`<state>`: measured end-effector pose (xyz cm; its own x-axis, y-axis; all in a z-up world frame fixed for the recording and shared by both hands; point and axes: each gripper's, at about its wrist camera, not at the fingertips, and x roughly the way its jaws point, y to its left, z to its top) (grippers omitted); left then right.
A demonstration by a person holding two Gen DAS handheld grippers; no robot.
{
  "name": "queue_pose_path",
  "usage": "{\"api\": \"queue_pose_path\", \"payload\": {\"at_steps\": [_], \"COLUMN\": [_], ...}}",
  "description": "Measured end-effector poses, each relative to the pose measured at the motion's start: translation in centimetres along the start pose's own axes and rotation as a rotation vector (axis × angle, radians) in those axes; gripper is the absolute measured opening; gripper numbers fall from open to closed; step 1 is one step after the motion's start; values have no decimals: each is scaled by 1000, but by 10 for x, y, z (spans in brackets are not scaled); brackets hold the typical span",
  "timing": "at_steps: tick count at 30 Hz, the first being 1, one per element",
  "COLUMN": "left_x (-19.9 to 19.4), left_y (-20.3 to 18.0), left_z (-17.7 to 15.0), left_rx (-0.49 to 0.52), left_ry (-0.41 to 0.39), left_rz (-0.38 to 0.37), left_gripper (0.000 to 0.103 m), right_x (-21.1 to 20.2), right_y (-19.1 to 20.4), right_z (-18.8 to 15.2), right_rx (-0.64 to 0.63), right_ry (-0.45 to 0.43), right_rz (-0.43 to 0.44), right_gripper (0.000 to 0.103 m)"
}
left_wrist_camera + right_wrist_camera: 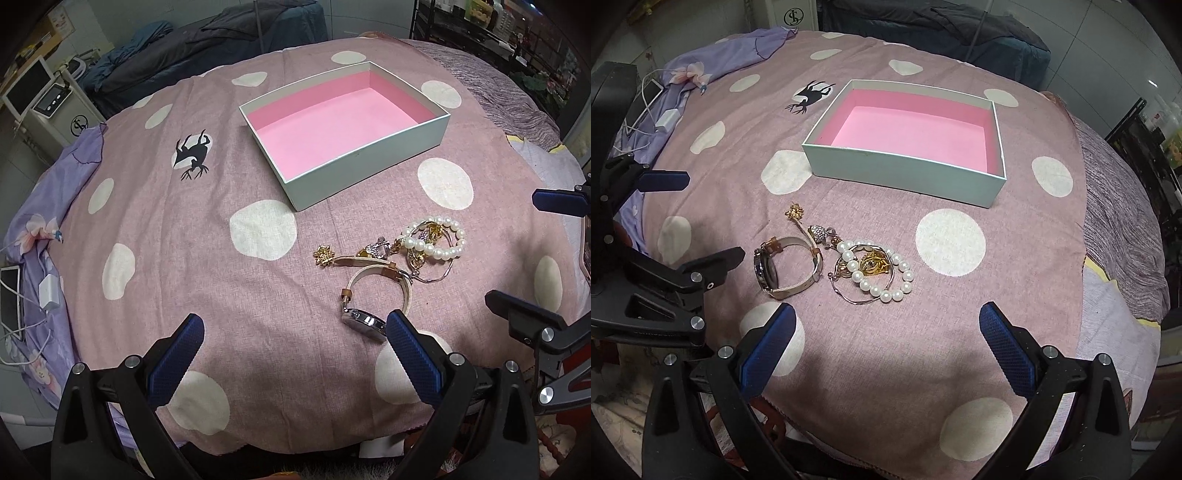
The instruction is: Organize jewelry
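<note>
On the spotted tabletop [960, 350], jewelry pile [849, 258] untouched, pink box [908, 173] empty; left claw [295, 354] and right claw [886, 347] gape, holding nothing. Next: pick the watch [768, 269].

Cloth [886, 332] under both jaws: matt woven fabric, pink with cream dots. Box [905, 173] ahead of jaws: matt paperboard, pale outside, pink paper lining. Pearl bracelet [882, 273]: glossy smooth beads. Watch [764, 269]: shiny metal case, matt pale strap. Gold charms [873, 264]: polished metal. Jaw pads: blue, knurled rubbery texture; arms matt black plastic.
</note>
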<state>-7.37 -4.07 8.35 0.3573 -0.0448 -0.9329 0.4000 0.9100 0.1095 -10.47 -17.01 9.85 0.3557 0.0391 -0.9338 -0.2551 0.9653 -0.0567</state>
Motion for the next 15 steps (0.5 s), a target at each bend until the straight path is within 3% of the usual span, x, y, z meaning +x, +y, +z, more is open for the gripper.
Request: {"api": "queue_pose_path", "payload": {"at_steps": [15], "left_x": [-1], "left_y": [2], "left_z": [-1], "left_rx": [-22], "left_ry": [1], "left_rz": [0], "left_gripper": [97], "right_x": [1], "right_y": [1], "right_z": [-3], "right_rx": [-1], "right_ry": [0], "right_rz": [-10], "right_gripper": [98]}}
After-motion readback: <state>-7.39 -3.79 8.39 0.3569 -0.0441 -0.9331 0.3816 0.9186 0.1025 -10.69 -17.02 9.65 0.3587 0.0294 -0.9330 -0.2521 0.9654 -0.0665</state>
